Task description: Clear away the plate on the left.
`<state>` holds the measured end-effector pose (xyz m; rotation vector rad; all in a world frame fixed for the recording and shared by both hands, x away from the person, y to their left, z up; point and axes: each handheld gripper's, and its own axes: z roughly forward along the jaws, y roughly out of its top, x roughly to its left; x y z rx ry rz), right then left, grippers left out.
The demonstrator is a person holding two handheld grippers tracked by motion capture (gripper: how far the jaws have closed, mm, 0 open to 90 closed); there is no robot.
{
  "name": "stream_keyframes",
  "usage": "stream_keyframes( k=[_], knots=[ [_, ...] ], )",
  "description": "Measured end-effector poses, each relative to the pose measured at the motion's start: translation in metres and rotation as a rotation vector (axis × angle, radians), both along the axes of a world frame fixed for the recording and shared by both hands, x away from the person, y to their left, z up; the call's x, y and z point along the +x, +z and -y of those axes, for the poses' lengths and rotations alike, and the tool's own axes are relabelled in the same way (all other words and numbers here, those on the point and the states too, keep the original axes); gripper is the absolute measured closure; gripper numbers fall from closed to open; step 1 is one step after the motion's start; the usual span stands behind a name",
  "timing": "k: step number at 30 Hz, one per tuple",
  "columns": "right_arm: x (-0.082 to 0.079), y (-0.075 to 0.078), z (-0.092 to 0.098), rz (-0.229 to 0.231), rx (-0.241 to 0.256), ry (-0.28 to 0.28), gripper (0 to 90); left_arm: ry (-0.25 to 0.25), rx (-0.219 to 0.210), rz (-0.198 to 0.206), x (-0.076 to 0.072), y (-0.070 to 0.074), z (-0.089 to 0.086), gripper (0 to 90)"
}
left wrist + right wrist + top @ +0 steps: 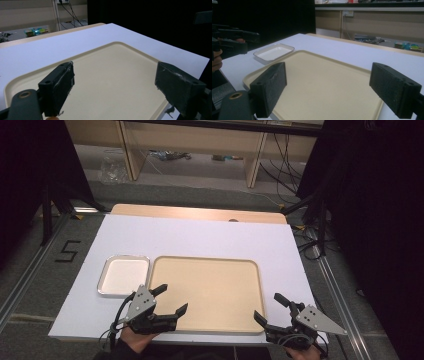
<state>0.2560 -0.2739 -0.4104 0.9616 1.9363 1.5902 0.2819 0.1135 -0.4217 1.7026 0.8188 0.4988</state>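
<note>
A large beige tray [207, 292] lies on the white table top, bare inside. To its left sits a small white dish with a metal rim [123, 275]. My left gripper [171, 298] hovers over the tray's near left corner, jaws wide apart with nothing between them. My right gripper [267, 309] is at the tray's near right corner, also open and holding nothing. The left gripper view looks across the tray [110, 77] between its two pads. The right gripper view shows the tray [324, 82], the dish [273, 52] beyond it, and the other gripper at far left.
The white board [200, 237] covers a wooden table whose far edge [200, 212] shows behind it. Black stands and cables flank both sides on the floor. Shelving legs and cables stand beyond the table.
</note>
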Motion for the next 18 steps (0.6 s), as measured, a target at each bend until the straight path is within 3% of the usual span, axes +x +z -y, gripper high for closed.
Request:
stream_keyframes(
  k=[5, 14, 18],
  knots=[
    [0.0, 0.0, 0.0, 0.002, -0.002, 0.002, 15.2, 0.006, -0.005, -0.019, 0.0, 0.0, 0.0, 15.7],
    [0.0, 0.0, 0.0, 0.002, -0.003, 0.006, 15.2, 0.024, 0.015, -0.003, 0.007, 0.003, -0.009, 15.7],
    [0.0, 0.0, 0.0, 0.004, -0.001, 0.007, 15.2, 0.06, -0.014, -0.017, 0.012, 0.005, -0.02, 15.9]
  ],
)
